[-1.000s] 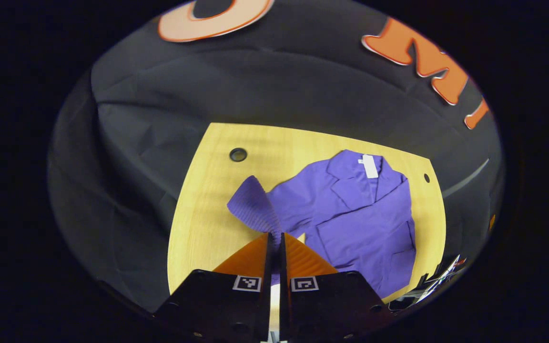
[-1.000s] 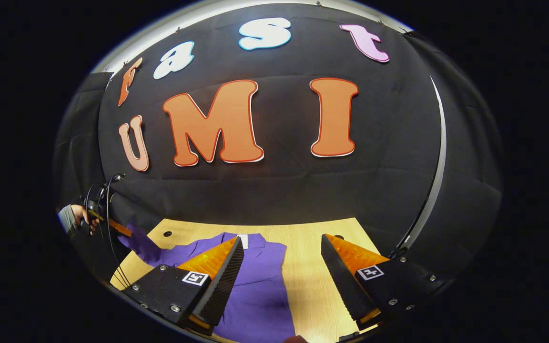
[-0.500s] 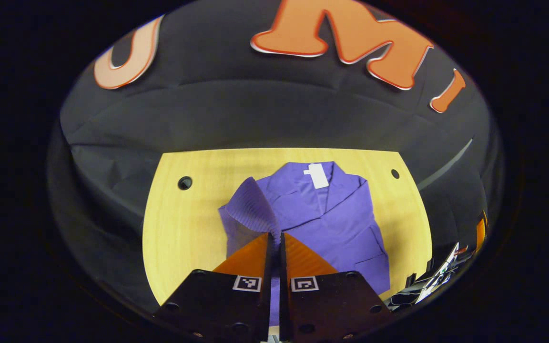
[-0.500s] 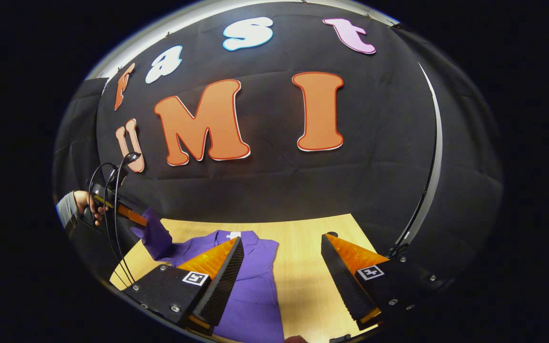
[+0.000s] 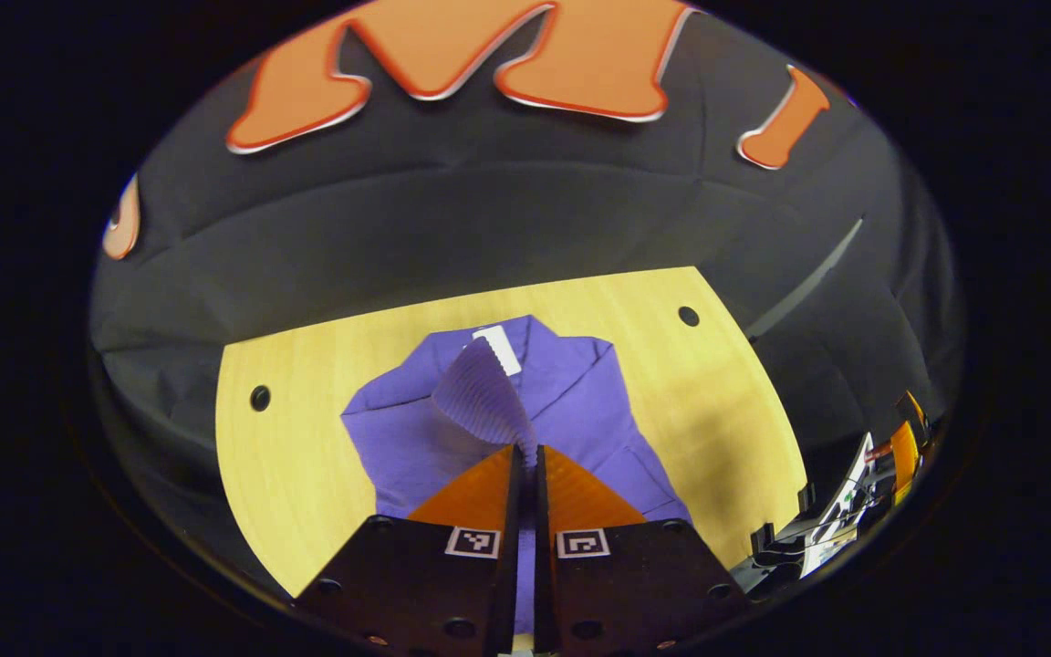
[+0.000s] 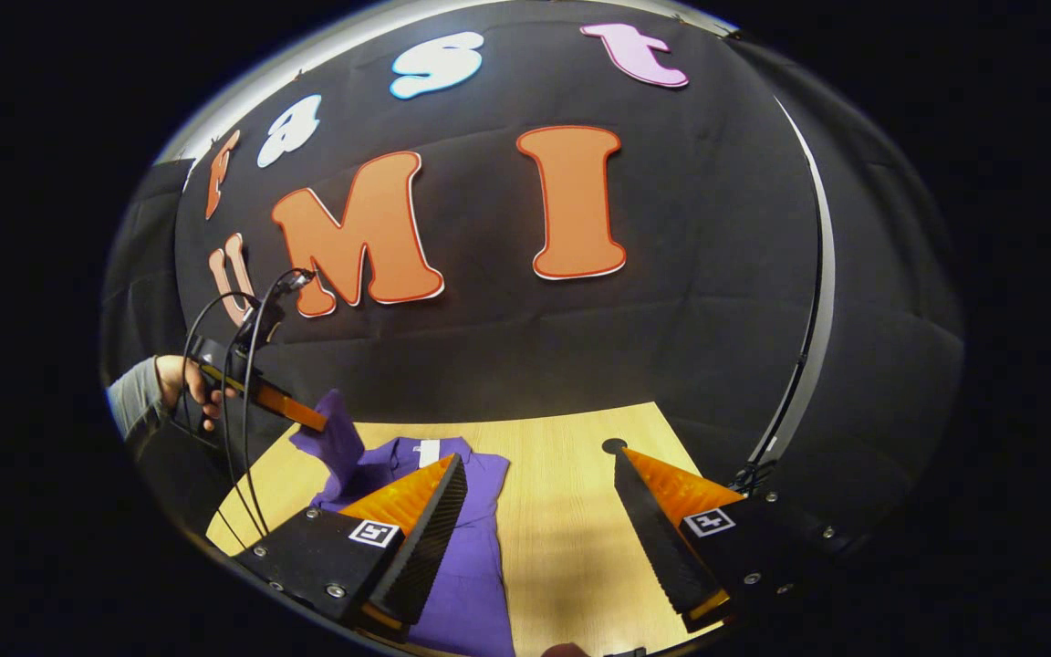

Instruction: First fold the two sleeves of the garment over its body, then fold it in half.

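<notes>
A purple collared garment [image 5: 571,411] with a white neck tag lies flat on the wooden table [image 5: 306,438]. My left gripper [image 5: 526,449] is shut on the ribbed cuff of its sleeve [image 5: 484,397], held up in the air over the garment's body. In the right gripper view the same sleeve [image 6: 336,438] hangs from the left gripper [image 6: 316,423], held by a hand [image 6: 181,383]. My right gripper [image 6: 539,474] is open above the table, to the right of the garment [image 6: 471,538], with nothing between its fingers.
The table has small round holes [image 5: 259,398] near its far corners, one more hole [image 5: 689,316] at the right. Cables [image 6: 234,365] loop from the left gripper. Bare wood [image 6: 571,529] lies right of the garment. The right gripper [image 5: 845,511] shows at the table's right edge.
My left gripper has carried the sleeve cuff rightward, from beside the garment to above its chest. The right gripper has stayed open, shifting only slightly.
</notes>
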`<state>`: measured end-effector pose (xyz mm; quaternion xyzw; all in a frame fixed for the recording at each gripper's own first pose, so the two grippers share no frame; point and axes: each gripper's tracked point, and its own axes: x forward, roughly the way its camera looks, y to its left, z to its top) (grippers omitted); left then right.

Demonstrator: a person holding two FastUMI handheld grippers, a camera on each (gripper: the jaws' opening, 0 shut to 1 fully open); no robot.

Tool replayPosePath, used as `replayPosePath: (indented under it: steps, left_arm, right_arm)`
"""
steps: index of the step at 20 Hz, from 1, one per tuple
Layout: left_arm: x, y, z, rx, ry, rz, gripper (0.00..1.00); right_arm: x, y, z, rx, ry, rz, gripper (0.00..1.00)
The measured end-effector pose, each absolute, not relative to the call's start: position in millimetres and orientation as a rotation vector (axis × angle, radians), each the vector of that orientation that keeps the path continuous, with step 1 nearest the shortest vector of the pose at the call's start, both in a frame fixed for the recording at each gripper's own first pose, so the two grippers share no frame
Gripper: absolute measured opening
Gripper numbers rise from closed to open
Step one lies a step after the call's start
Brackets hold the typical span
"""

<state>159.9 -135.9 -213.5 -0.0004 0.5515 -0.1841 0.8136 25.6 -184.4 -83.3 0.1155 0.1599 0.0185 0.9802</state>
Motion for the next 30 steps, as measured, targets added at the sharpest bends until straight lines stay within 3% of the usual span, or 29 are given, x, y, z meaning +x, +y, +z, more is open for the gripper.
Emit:
replayPosePath:
  steps: [6, 11, 13, 19, 22, 25, 30]
  left_arm:
    - [166.4, -201.9, -251.3, 0.04, 1.205, -0.434, 0.1]
    - [158.4, -248.6, -259.5, 0.058, 1.189, -0.533, 0.31]
    - [154.4, -254.7, -251.0, 0.056, 1.17, -0.56, 0.35]
    - [146.4, -209.8, -230.0, 0.056, 1.062, -0.529, 0.82]
    - [135.7, -163.3, -217.1, 0.08, 0.982, -0.452, 0.86]
    - [128.7, -112.5, -198.5, 0.105, 0.89, -0.356, 0.98]
    - [122.1, -52.0, -141.5, 0.115, 0.668, -0.228, 0.98]
  right_arm:
    - [26.0, -197.2, -103.0, 0.25, 0.354, 0.041, 0.97]
    - [29.0, -201.4, -117.9, 0.27, 0.386, 0.037, 0.97]
    - [30.5, -200.4, -121.6, 0.271, 0.388, 0.035, 0.97]
    - [32.8, -175.4, -132.7, 0.261, 0.42, 0.056, 0.97]
    - [32.0, -154.1, -140.2, 0.236, 0.441, 0.075, 0.98]
    - [31.4, -131.9, -146.7, 0.198, 0.462, 0.096, 0.98]
    - [32.6, -99.5, -133.9, 0.177, 0.414, 0.129, 0.98]
